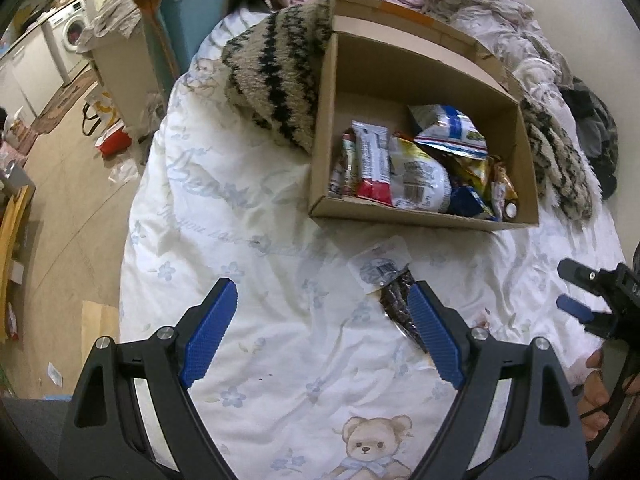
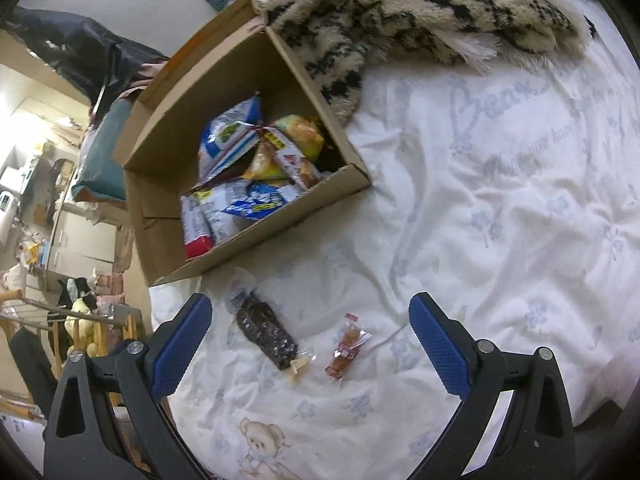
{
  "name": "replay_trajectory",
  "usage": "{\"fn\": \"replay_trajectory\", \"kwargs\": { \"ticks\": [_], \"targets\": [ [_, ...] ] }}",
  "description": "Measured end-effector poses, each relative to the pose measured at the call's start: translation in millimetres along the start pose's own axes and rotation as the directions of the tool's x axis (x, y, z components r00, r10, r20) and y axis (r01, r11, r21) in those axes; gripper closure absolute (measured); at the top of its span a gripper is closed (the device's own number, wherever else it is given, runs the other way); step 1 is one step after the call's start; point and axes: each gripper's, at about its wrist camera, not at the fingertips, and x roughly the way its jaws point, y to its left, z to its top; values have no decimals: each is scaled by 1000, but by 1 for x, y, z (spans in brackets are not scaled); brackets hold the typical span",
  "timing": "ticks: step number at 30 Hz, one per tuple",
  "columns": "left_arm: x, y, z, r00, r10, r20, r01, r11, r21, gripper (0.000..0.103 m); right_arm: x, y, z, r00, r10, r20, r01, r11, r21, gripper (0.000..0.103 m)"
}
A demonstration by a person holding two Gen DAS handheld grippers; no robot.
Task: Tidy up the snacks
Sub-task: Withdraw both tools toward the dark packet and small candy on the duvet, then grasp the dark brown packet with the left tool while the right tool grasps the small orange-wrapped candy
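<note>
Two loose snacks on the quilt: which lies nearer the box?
The dark chocolate-coloured bar in clear wrap, beside the cardboard box; the small reddish packet lies farther away.

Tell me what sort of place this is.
Most likely a bedroom in a small, lived-in flat. The work surface is a bed covered by a white teddy-bear duvet with a fuzzy patterned blanket bunched on it, and a washing machine stands just beyond the bed.
</note>
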Motion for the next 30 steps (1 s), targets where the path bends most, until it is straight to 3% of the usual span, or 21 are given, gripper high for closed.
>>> {"fn": "replay_trajectory", "kwargs": {
  "ticks": [7,10,11,14,15,16,17,19,20,23,27,30],
  "targets": [
    [6,15,3,999,-12,-31,9,997,-82,18,25,-2,-3,996,-27,-82,29,999,26,2],
    [9,16,5,999,-19,-41,14,995,-101,18,52,5,-12,974,-146,-172,137,989,-61,2],
    [10,15,5,999,-22,-44,18,995,-103,18,63,3,-17,964,-146,-224,139,989,-50,3],
    [11,11,5,998,-32,-47,27,995,-95,18,89,-8,-29,932,-76,-355,97,995,40,37],
    [11,9,5,998,-33,-47,29,995,-91,18,95,-9,-33,923,-92,-375,113,993,34,40],
    [12,7,5,998,-34,-47,30,996,-84,18,97,-9,-34,921,-114,-373,130,991,18,42],
    [13,5,5,998,-32,-48,29,997,-75,18,98,-8,-35,920,-135,-369,145,989,0,51],
    [15,1,4,998,-24,-52,20,998,-63,18,97,-6,-35,917,-168,-361,164,986,-42,78],
    [16,1,3,998,-21,-55,18,998,-62,18,95,-6,-35,919,-170,-355,165,985,-47,83],
    [21,-1,0,997,-17,-73,12,998,-59,18,79,-3,-30,941,-164,-295,155,986,-55,86],
    [35,-10,-5,993,-7,-119,-2,997,-76,18,46,2,-21,975,-86,-205,83,996,-21,86],
    [55,-23,-10,986,-22,-168,-2,990,-142,18,26,2,-13,988,-48,-147,48,999,1,86]
  ]
}}
